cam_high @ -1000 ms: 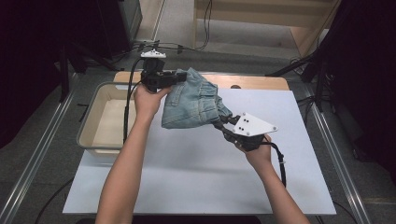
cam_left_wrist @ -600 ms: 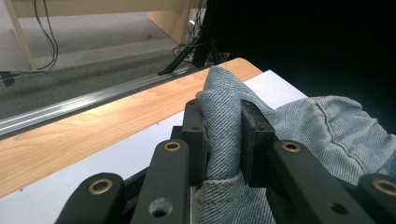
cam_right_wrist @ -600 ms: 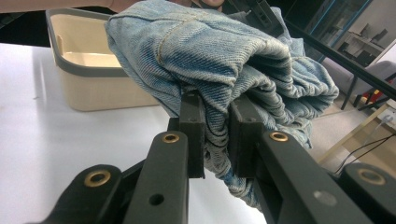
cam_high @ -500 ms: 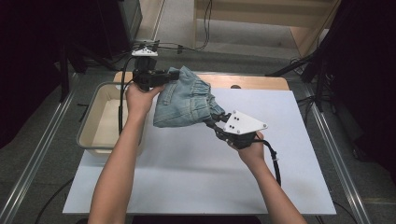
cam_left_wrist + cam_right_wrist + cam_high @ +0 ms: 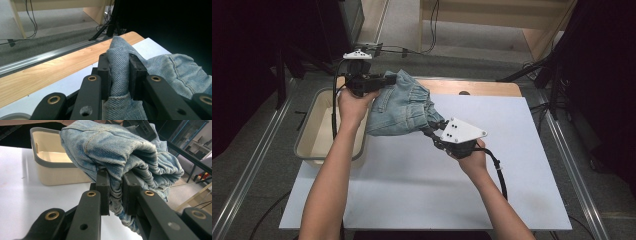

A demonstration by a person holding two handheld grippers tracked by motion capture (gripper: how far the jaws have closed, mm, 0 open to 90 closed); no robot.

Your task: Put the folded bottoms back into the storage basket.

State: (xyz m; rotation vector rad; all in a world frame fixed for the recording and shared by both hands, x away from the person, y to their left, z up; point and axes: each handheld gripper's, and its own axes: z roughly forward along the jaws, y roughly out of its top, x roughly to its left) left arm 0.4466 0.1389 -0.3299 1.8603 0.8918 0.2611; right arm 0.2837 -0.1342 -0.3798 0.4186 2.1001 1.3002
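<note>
A bunched piece of light blue denim clothing (image 5: 399, 107) hangs in the air above the left part of a white table (image 5: 512, 190), stretched between two handheld grippers. A fold of the denim (image 5: 117, 67) sits squeezed between the two black jaws of the left gripper (image 5: 119, 75), which are closed tightly on it, with cloth bulging above and below the pads. In the high view the left gripper (image 5: 384, 82) holds the garment's far upper corner, over the far end of a cream plastic bin (image 5: 307, 150) with a grey rim that stands at the table's left edge. The right gripper (image 5: 434, 131) clamps the garment's nearer, lower-right edge; in the right gripper view a thick roll of denim (image 5: 117, 157) is pinched between its closed jaws (image 5: 115, 192), the rest billowing above them, with the bin (image 5: 50, 163) behind to the left. A wooden strip (image 5: 482, 87) runs along the table's far edge.
</note>
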